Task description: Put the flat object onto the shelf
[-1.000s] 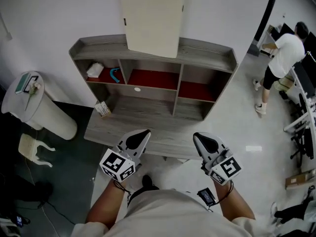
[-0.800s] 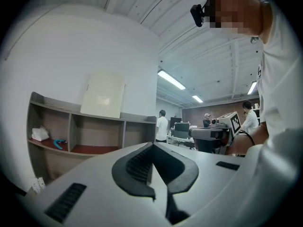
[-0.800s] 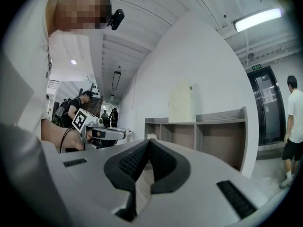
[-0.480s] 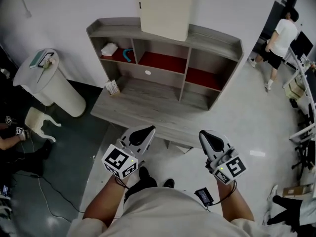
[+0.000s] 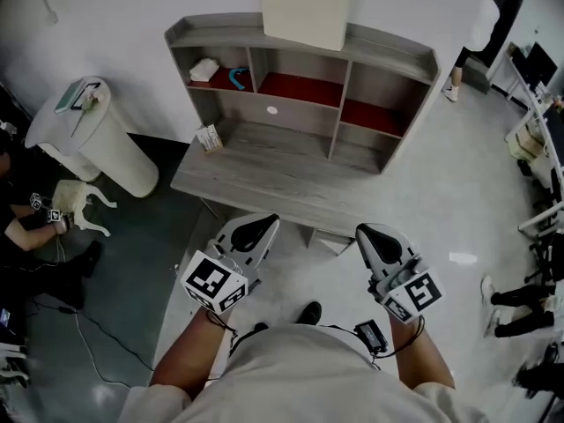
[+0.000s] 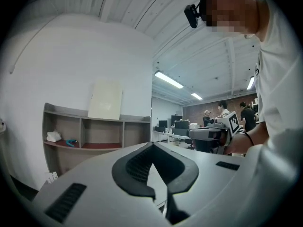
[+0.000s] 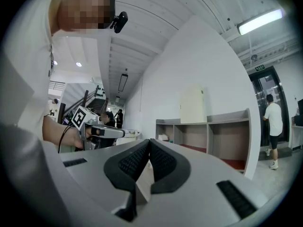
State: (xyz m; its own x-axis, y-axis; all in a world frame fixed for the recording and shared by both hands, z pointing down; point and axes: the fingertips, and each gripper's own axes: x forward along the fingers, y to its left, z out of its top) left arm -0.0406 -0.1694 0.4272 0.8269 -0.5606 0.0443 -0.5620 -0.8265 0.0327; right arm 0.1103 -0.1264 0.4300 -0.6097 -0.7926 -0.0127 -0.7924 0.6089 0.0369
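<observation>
Nearest, the left tongs [image 5: 256, 228] and the right tongs [image 5: 374, 236] are held side by side over the pale floor, just short of the front edge of the furniture. Both are closed. In each gripper view the dark ribbed pads meet at the tips with nothing between them, so neither carries anything.

Beyond them lies the grey wood-grain worktop [image 5: 264, 183]. It is bare except for one small printed box [image 5: 209, 137] near its left rear corner. Behind it rises the grey wooden shelf unit [image 5: 392, 53] with three red-floored compartments in a row. The left one holds one crumpled white cloth [image 5: 204, 69] and one curved blue piece [image 5: 236, 77], while the middle and right ones look empty.

Farthest off, the one cream flat rectangular panel [image 5: 308, 9] stands upright on the unit's top board, against the white wall above the middle compartment and well apart from both tongs.

With the panel already up there and two empty tongs, the placing step looks finished. What remains, if anything, is to see that the panel sits steady. Any correction would call for walking up to the worktop, opening one pair and reaching high over the compartments.
</observation>
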